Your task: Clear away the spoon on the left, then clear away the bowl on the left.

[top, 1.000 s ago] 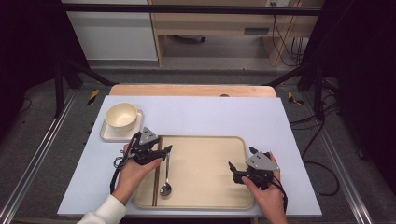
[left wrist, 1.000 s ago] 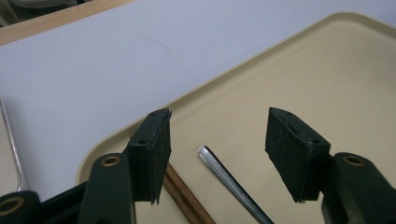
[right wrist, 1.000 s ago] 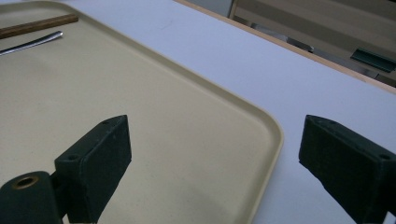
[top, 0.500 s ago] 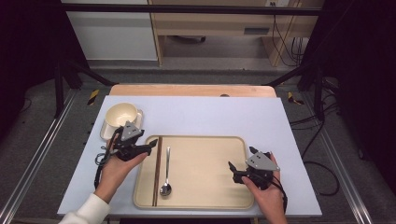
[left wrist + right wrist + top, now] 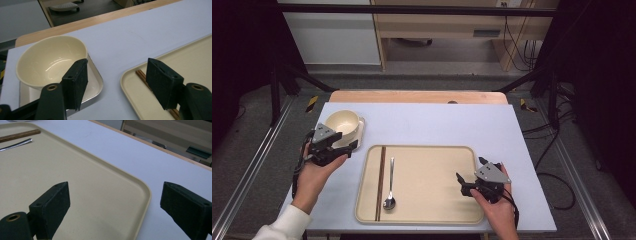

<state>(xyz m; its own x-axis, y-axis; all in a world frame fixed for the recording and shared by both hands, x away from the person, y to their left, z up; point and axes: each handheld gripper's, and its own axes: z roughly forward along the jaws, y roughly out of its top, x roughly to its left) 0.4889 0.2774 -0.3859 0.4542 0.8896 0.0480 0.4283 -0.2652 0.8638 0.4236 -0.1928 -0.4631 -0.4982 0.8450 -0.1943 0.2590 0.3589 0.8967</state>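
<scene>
I have the left gripper (image 5: 343,146) at the left side of the table (image 5: 437,125), just near of the cream bowl (image 5: 343,123), which sits in a small square dish (image 5: 360,131) at the table's far left. In the left gripper view its jaws stand wide apart with nothing between them, one jaw in front of the bowl and dish, the other over the left edge of the beige tray (image 5: 432,165). The tray lies in the near middle of the table, and on its left part a pair of dark chopsticks (image 5: 381,181) runs far to near, with a metal spoon (image 5: 390,190) just to their right, bowl end toward me. My right gripper (image 5: 472,172) sits at the tray's near right corner; its jaws are also spread wide and empty, straddling the tray's rim.
</scene>
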